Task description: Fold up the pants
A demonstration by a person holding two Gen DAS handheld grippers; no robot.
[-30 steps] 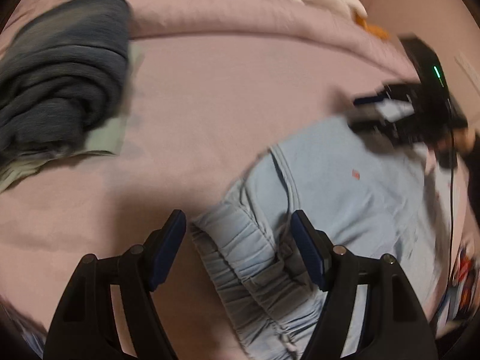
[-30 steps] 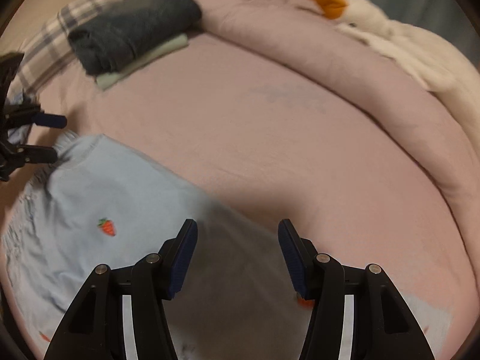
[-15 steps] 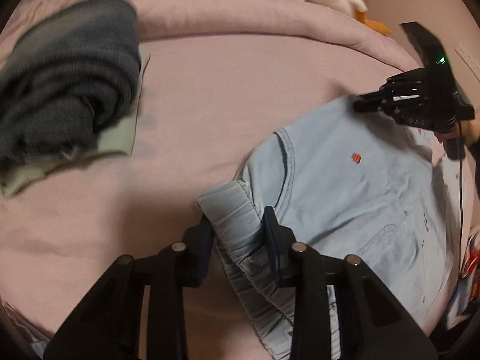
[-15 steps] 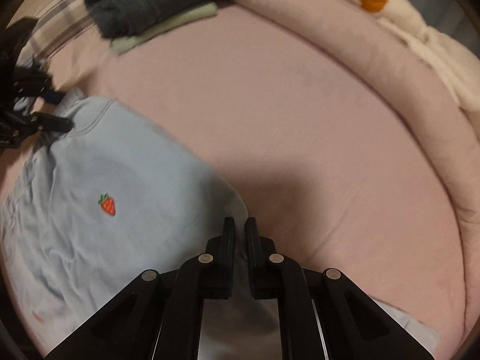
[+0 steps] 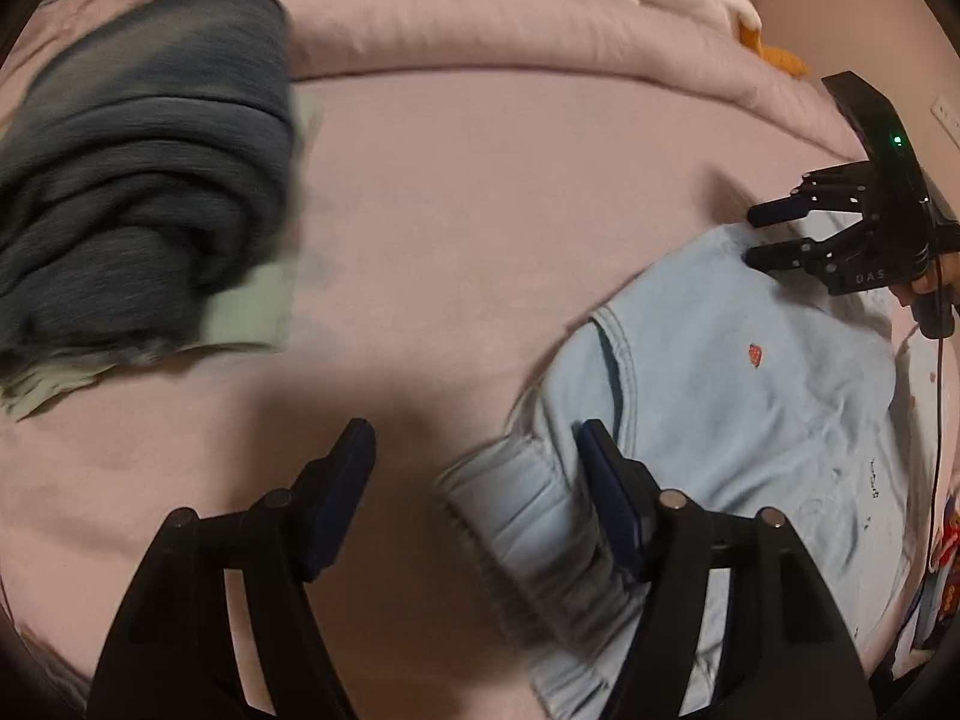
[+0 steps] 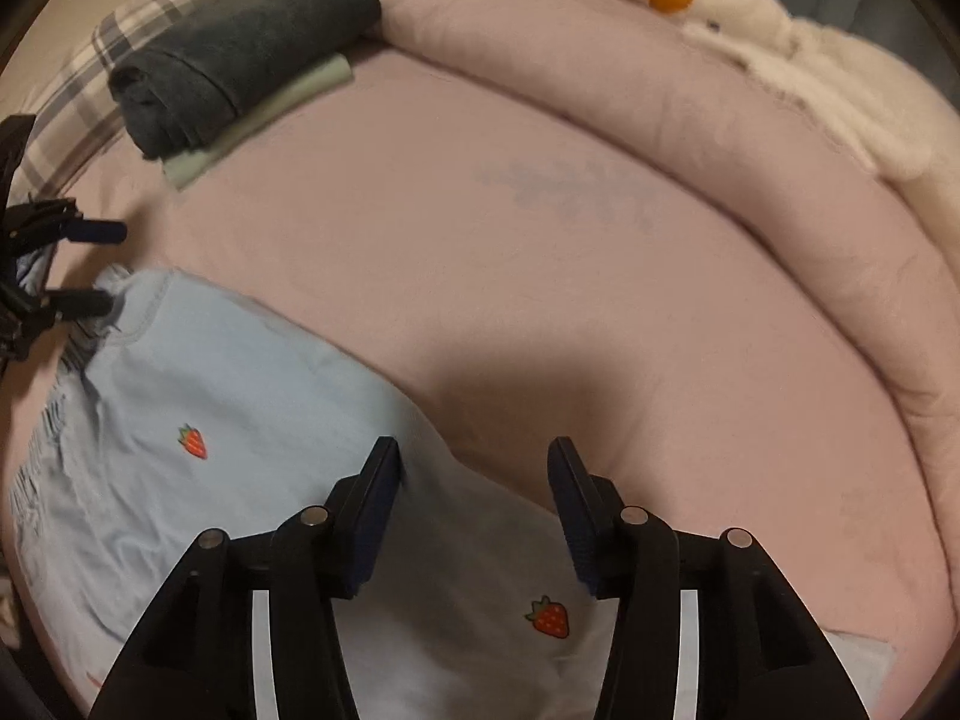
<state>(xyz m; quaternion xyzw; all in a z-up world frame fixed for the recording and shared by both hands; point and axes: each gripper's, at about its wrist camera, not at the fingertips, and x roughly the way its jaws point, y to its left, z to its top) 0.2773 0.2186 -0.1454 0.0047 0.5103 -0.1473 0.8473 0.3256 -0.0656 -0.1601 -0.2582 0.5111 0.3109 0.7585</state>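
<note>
Both grippers just sprang apart, holding nothing: left gripper (image 5: 474,480) straddles the pants (image 5: 750,420) waistband (image 5: 528,516), right gripper (image 6: 474,498) over cloth. Risk: at five o'clock, that loose waistband bunches, spoiling the fold.

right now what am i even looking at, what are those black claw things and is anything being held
Each black claw is a hand-held gripper that a person carries, with a camera looking along its fingers. One picture comes from the left hand-held gripper, the other from the right hand-held gripper. Both hang over light blue pants with strawberry prints, on a pink bed. At the back lie a dark folded garment and a white plush goose. Both sets of jaws have just been opening and nothing is gripped now; the waistband lies loose between the left one's fingers.
</note>
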